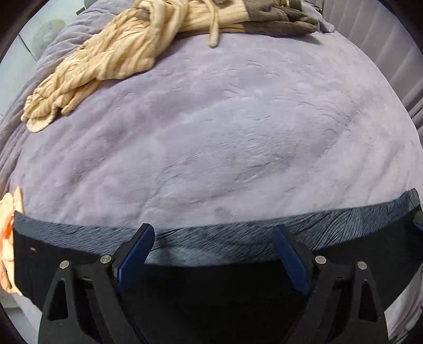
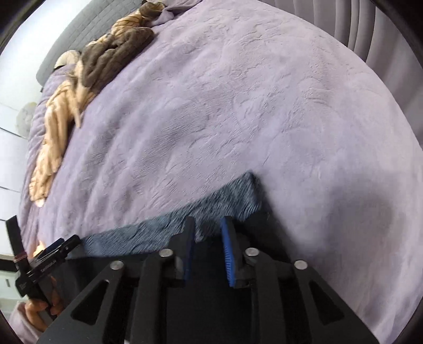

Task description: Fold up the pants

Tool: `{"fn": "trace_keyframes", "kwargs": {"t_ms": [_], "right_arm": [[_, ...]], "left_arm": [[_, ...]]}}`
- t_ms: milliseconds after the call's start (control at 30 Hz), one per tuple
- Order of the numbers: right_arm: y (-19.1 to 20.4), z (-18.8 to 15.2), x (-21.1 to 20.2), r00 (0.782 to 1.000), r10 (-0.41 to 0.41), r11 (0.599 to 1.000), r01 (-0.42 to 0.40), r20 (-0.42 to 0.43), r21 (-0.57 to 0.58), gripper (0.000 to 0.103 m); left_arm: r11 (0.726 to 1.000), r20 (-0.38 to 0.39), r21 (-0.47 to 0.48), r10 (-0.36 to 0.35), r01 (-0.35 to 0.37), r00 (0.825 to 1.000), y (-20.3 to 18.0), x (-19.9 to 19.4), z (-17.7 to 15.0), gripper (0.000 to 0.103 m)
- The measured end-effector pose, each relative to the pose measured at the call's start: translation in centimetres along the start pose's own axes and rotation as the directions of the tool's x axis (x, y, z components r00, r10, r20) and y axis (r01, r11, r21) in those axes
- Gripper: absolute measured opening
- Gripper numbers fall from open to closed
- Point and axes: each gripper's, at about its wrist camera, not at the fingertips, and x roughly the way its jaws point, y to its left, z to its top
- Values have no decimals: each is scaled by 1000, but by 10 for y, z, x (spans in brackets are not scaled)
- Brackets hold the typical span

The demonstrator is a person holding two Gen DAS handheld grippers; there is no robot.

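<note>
Dark blue-grey pants (image 1: 211, 238) lie on the lilac blanket, their far edge running across the bottom of the left wrist view. My left gripper (image 1: 214, 232) is open, its blue-padded fingers spread wide over that edge with nothing between them. In the right wrist view the same pants (image 2: 185, 214) end at a corner just ahead of my right gripper (image 2: 208, 225). Its jaws stand a narrow gap apart over the pants' edge; whether any cloth is pinched is hidden. The left gripper (image 2: 56, 247) shows at the lower left, held by a hand.
A lilac fleece blanket (image 1: 224, 132) covers the bed. A crumpled beige garment (image 1: 105, 66) and a brown one (image 1: 277, 21) lie at the far side. An orange cloth (image 1: 8, 232) sits at the left edge. Grey curtains (image 2: 370, 34) hang on the right.
</note>
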Motion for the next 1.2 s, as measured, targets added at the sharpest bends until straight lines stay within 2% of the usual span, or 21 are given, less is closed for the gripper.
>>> {"fn": "trace_keyframes", "kwargs": {"t_ms": [67, 133, 300, 400, 467, 533, 567, 633, 700, 733, 833, 900, 967, 1033, 1067, 1133, 1200], "right_arm": [[-4, -15, -9, 995, 99, 995, -98, -18, 18, 48], [-4, -43, -18, 981, 188, 982, -185, -56, 47, 48], [21, -97, -10, 938, 324, 943, -308, -124, 129, 48], [59, -125, 7, 880, 448, 889, -418, -160, 188, 49], [102, -143, 31, 830, 514, 856, -479, -216, 194, 49], [140, -162, 53, 789, 548, 836, -509, -279, 202, 49], [164, -176, 67, 757, 570, 821, -529, -319, 214, 49], [199, -193, 91, 729, 581, 813, -539, -361, 220, 49], [230, -208, 115, 725, 574, 818, -528, -382, 226, 48], [240, -213, 125, 727, 573, 819, -522, -379, 236, 48], [254, -230, 141, 739, 574, 817, -491, -351, 303, 49], [257, -237, 145, 739, 591, 801, -488, -324, 347, 48], [259, -237, 151, 747, 584, 801, -468, -318, 373, 48], [260, -238, 153, 760, 563, 813, -440, -325, 381, 34], [268, -233, 155, 779, 528, 837, -409, -337, 364, 9], [283, -224, 149, 800, 498, 861, -408, -335, 305, 9], [280, -227, 132, 834, 431, 902, -380, -346, 206, 9]], "left_arm": [[999, -16, -3, 48, -48, 999, 30, -9, -18, 92], [995, -49, -27, 99, -100, 994, 56, -14, -46, 92], [969, -114, -106, 209, -221, 971, 142, -21, -93, 92], [955, -149, -146, 238, -260, 960, 183, -25, -117, 92], [948, -143, -145, 263, -283, 954, 206, -24, -124, 92], [945, -125, -125, 286, -301, 950, 225, -23, -129, 92], [946, -119, -116, 289, -302, 950, 236, -19, -130, 92], [950, -123, -98, 284, -296, 951, 259, -7, -134, 92], [958, -148, -75, 264, -277, 953, 278, 10, -140, 95], [967, -146, -84, 228, -242, 963, 288, 15, -143, 103], [984, -146, -99, 132, -147, 980, 306, 20, -144, 103], [989, -136, -71, 119, -129, 984, 307, 20, -144, 103], [992, -118, -43, 113, -118, 987, 306, 21, -145, 103], [995, -114, -43, 89, -95, 989, 310, 21, -146, 103], [995, -112, -44, 82, -87, 990, 312, 22, -147, 103], [996, -102, -41, 71, -75, 992, 321, 25, -148, 103], [997, -99, -40, 61, -65, 993, 323, 27, -151, 103]]}}
